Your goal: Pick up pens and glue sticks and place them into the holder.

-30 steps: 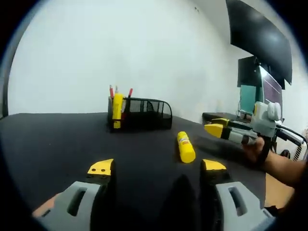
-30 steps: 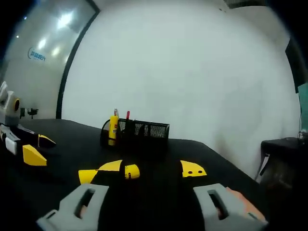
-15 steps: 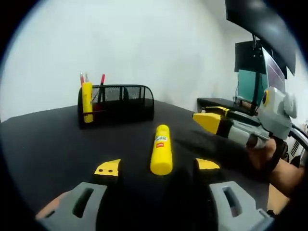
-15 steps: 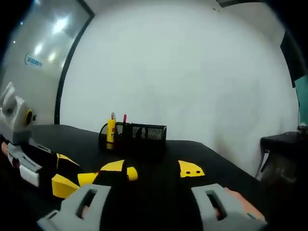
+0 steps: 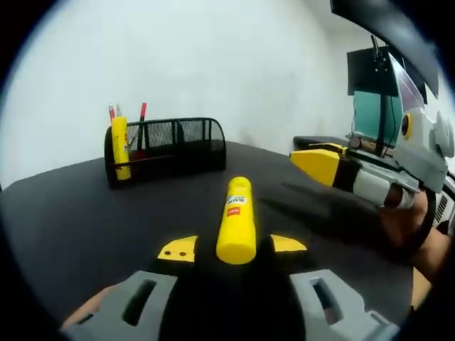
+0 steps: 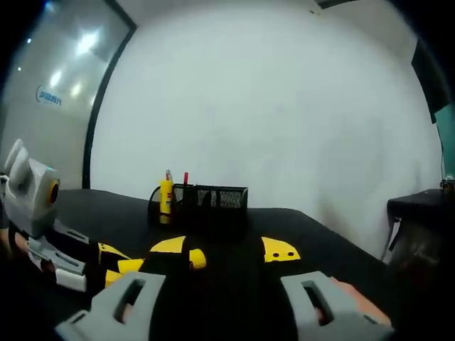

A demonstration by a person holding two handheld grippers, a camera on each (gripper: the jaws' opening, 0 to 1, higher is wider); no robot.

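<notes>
Glue stick (image 5: 237, 220) now nearer, btwn left hand-held gripper (image 5: 232, 246) jaws

Two glue sticks are visible in the left gripper view: one yellow glue stick (image 5: 237, 220) lies at lower centre of the frame on the black worktop (image 5: 78, 213), and a second glue stick (image 5: 119, 147) stands upright at the left end of the holder, at centre left. There is one holder (image 5: 170, 145), a black mesh one. Three pen tips rise above it: two pens (image 5: 112, 112) close together beside the standing glue stick and one red pen (image 5: 142, 112) a little to their right. Two hand-held grippers appear in the frame: the left hand-held gripper (image 5: 232, 246) at the bottom and the right hand-held gripper (image 5: 316, 162) at right.
</notes>
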